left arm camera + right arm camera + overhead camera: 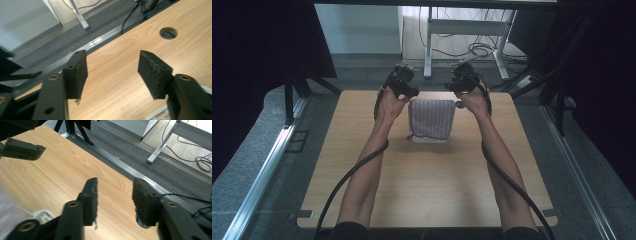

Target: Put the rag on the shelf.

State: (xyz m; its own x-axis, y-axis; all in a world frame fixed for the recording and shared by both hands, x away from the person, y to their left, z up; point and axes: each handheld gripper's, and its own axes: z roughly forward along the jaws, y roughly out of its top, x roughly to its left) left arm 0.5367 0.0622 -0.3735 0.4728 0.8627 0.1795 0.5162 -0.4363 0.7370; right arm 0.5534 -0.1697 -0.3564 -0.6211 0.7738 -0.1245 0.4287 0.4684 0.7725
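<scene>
A folded cloth with thin grey and purple stripes (431,119) lies on the far half of the wooden table (422,185), resting on a flat white object (428,140) that peeks out at its near edge. My left gripper (403,80) (113,62) is held over the table's far edge, just left of the cloth's far corner, open with nothing between its jaws. My right gripper (463,80) (115,187) hovers at the cloth's far right corner, open and empty too. In the right gripper view the cloth (10,212) is a blur at the lower left.
A round cable hole (459,105) (168,33) is set in the table near the far edge, by the right hand. Beyond the edge are a metal floor rail (130,171), grey carpet, a white desk leg (428,45) and loose cables (479,49). Dark curtains hang on both sides.
</scene>
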